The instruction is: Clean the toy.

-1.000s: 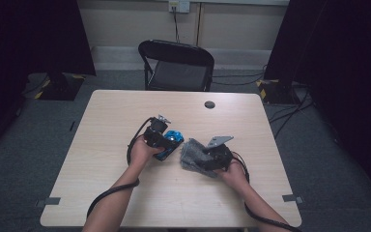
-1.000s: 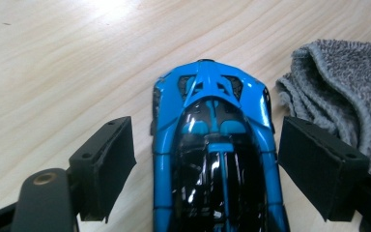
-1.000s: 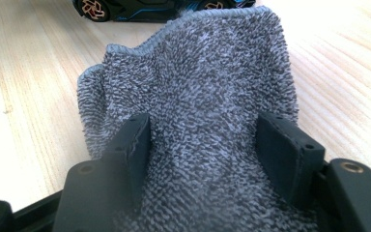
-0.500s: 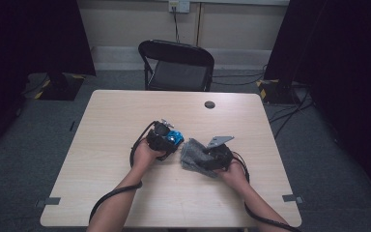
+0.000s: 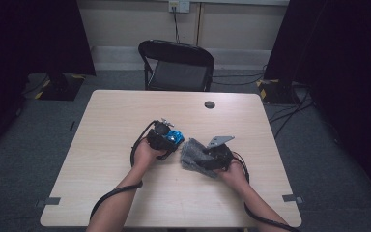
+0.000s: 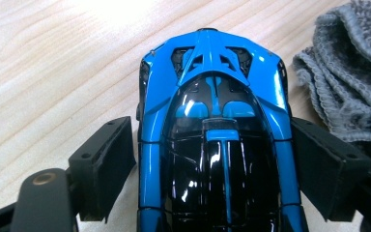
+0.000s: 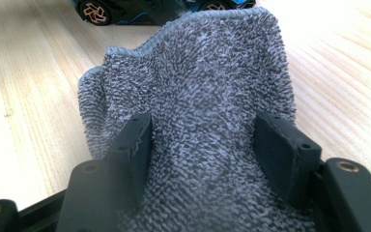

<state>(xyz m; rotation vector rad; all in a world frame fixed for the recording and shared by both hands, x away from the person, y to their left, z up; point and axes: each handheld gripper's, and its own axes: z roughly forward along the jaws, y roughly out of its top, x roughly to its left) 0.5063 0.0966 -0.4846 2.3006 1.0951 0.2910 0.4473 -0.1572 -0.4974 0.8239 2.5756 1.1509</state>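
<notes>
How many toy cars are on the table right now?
1. A blue and black toy car sits near the table's middle between the left gripper's jaws, beside the grey cloth that the right gripper holds.

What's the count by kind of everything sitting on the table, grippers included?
Blue toy car: 1
Grey terry cloth: 1
Handheld grippers, left gripper and right gripper: 2
Small dark round disc near the far edge: 1
Total: 5
</notes>
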